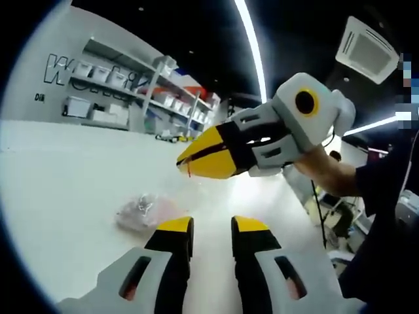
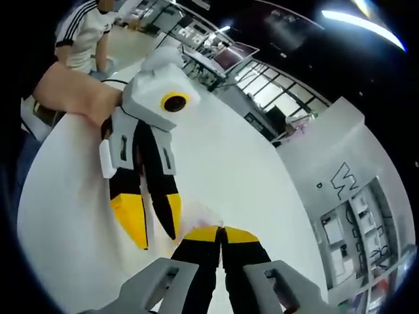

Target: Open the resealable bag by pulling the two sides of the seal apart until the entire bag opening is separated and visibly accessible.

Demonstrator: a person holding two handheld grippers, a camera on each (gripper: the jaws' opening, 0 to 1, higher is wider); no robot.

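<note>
A clear resealable bag [image 1: 143, 210] with pinkish contents lies on the white table [image 1: 59, 196]. Its thin upper film rises toward my right gripper [image 1: 183, 161], whose yellow jaws are shut on the bag's top edge a little above the table. A red line shows at the jaw tips. My left gripper [image 1: 213, 226] is open, just right of the bag's body and below the right gripper. In the right gripper view, my right gripper [image 2: 221, 230] is pinched shut on faint film [image 2: 198, 214], and my left gripper [image 2: 157, 241] points down beside it with its jaws spread.
Shelves with white boxes [image 1: 124, 82] line the wall beyond the table. A hand [image 1: 327, 171] holds the right gripper. A person in a white striped shirt [image 2: 84, 33] sits past the table's edge, near desks and screens [image 2: 229, 59].
</note>
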